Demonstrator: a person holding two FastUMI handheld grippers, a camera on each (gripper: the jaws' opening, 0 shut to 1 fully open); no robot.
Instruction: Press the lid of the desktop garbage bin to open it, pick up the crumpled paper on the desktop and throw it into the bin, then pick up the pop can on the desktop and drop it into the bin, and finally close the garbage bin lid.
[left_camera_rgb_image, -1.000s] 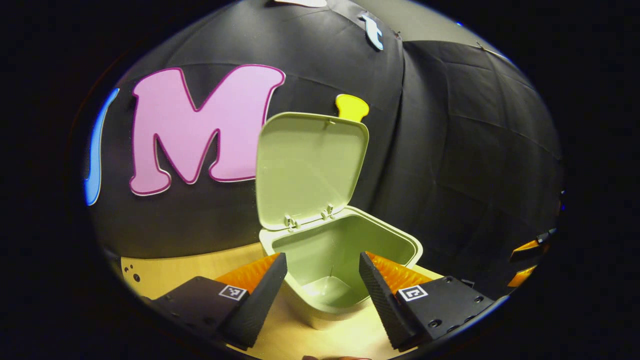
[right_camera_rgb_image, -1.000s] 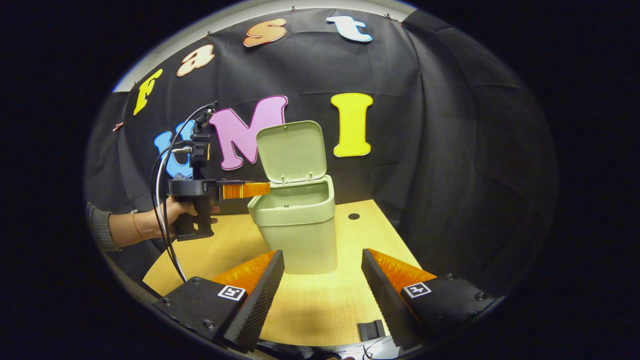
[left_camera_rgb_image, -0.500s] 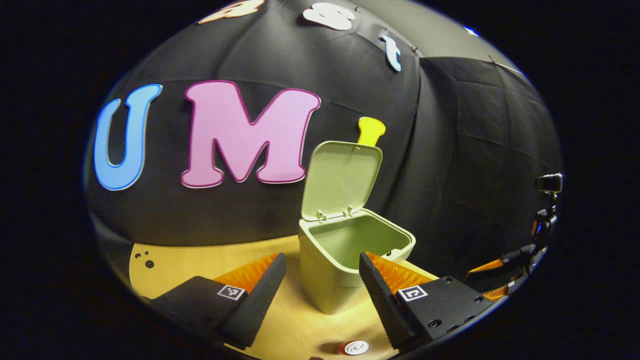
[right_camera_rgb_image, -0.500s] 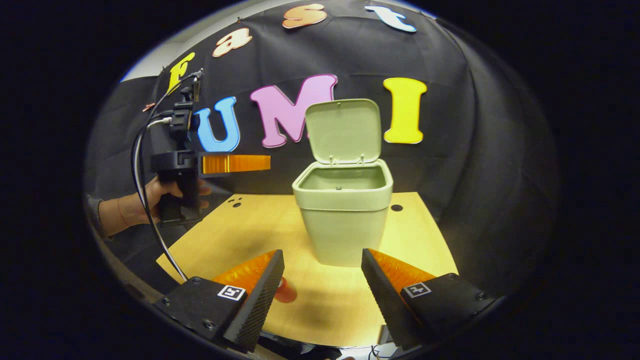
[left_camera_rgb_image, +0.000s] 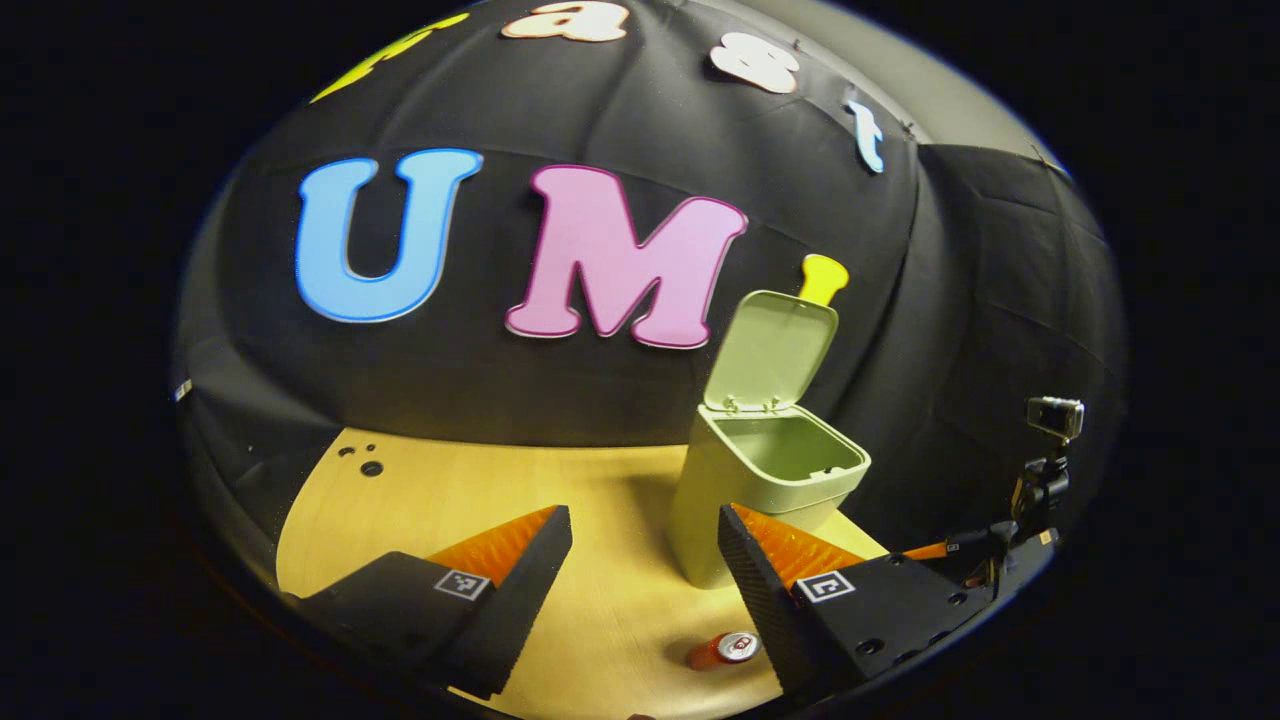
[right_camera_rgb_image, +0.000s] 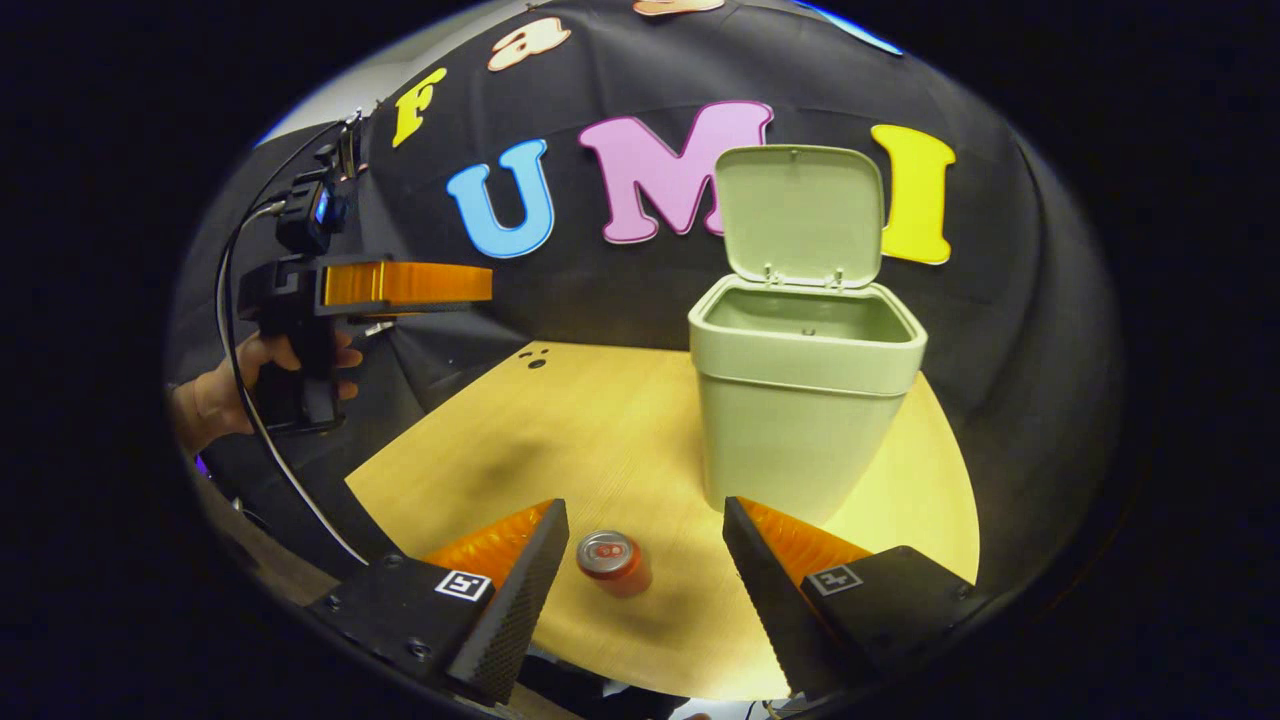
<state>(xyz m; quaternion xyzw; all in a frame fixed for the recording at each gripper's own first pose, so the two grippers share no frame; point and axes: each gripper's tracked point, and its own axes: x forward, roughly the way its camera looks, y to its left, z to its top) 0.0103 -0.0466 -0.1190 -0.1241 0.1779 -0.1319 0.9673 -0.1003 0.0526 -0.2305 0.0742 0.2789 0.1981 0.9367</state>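
The pale green bin (right_camera_rgb_image: 805, 400) stands on the wooden table with its lid (right_camera_rgb_image: 800, 215) swung up against the wall; in the left gripper view the bin (left_camera_rgb_image: 765, 490) sits right of centre. A red pop can (right_camera_rgb_image: 612, 562) stands upright on the table between the spread fingers of my right gripper (right_camera_rgb_image: 640, 575), which is open and touches nothing. The same can (left_camera_rgb_image: 725, 650) shows near the bottom edge of the left gripper view. My left gripper (left_camera_rgb_image: 640, 580) is open and holds nothing. It also appears far left in the right gripper view (right_camera_rgb_image: 400, 285), held by a hand (right_camera_rgb_image: 215, 400).
The wooden table (right_camera_rgb_image: 560, 430) has small holes at its far left corner (right_camera_rgb_image: 535, 360). A cable hangs from the left gripper down past the table's left edge. The right gripper with its camera sits at the right edge of the left gripper view (left_camera_rgb_image: 1040, 480).
My left gripper has drawn back and leftward from above the bin. My right gripper has swung left and down, bringing the pop can between its fingers.
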